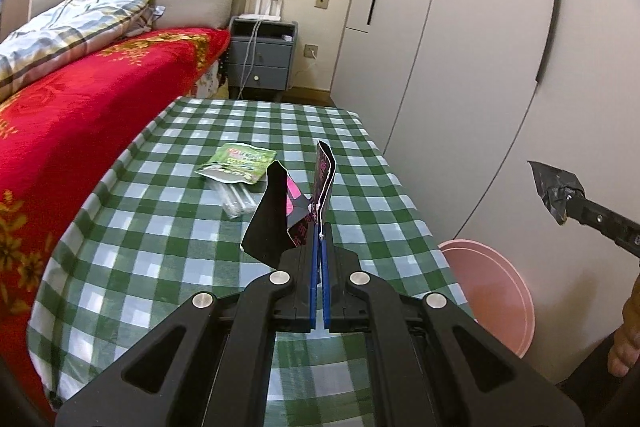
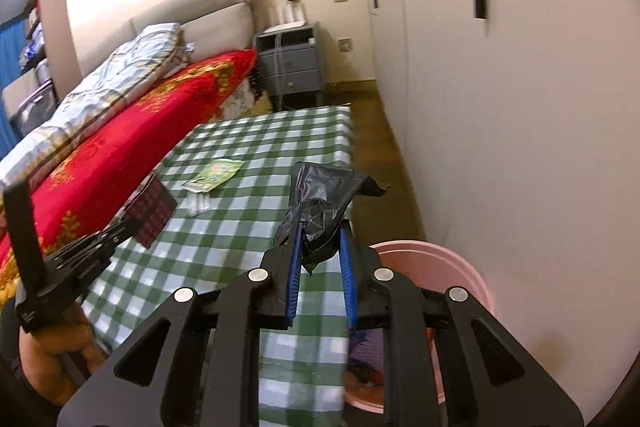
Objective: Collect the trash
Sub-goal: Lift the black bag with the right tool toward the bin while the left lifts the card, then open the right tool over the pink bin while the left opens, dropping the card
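My left gripper (image 1: 320, 239) is shut on a black wrapper with pink print (image 1: 296, 203), held up over the green checked table (image 1: 200, 267). My right gripper (image 2: 320, 227) is shut on a crumpled black plastic wrapper (image 2: 324, 199), beside the table's right edge. The right gripper and its black plastic (image 1: 556, 189) also show at the right of the left wrist view. The left gripper with its dark wrapper (image 2: 150, 211) appears at the left of the right wrist view. A green packet (image 1: 236, 163) and clear plastic tubes (image 1: 238, 201) lie on the table. A pink bin (image 2: 436, 267) stands below the right gripper.
A bed with a red flowered blanket (image 1: 80, 107) runs along the table's left side. A grey nightstand (image 1: 262, 57) stands beyond the table. White wardrobe doors (image 1: 480, 67) line the right side. The pink bin (image 1: 496, 291) sits between table and wardrobe, with some trash inside.
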Demonstrator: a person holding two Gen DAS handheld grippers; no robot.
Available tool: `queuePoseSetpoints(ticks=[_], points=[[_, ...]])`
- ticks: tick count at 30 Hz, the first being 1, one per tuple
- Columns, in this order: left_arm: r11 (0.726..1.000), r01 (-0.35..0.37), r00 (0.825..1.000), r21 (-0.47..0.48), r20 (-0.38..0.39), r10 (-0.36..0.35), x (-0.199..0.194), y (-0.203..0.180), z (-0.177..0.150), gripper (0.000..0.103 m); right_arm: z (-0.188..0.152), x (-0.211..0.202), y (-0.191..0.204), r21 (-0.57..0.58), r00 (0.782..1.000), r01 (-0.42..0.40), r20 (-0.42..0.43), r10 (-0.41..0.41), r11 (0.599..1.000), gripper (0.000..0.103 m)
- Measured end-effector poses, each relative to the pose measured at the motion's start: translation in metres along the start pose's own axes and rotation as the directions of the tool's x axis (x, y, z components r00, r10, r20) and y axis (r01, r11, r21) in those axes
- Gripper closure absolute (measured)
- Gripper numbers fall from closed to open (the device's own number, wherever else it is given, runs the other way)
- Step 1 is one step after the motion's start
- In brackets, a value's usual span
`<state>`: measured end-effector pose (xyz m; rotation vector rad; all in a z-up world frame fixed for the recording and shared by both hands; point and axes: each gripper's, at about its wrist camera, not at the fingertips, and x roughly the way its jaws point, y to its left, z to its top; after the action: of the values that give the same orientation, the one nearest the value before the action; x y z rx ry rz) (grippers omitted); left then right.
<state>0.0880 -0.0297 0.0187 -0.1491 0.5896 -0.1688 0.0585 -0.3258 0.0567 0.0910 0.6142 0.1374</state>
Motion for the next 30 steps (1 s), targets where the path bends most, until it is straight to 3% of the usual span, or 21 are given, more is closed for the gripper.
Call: queuePoseSetpoints(ticks=[11,21,30], points=[[0.997,0.071,0.997,0.023,-0.007,-0.071,0.009,-0.027,-0.002,0.102,0.003,0.0,-0.032,0.024,0.989,0.144,0.022,-0.145,0.989,0.085],[0.986,0.159,0.987,0.046,-0.037,-0.158,0.028,-0.07,-0.006,0.102,0.002,-0.003,-0.061,0.084,0.979,0.205,0.003,-0.206,0.975,0.085],[0.964,0.256,0.965,0.076,-0.086,-0.249,0.051,-0.127,-0.016,0.102,-0.001,-0.002,-0.08,0.139,0.972,0.233,-0.022,-0.232,0.963,0.085]])
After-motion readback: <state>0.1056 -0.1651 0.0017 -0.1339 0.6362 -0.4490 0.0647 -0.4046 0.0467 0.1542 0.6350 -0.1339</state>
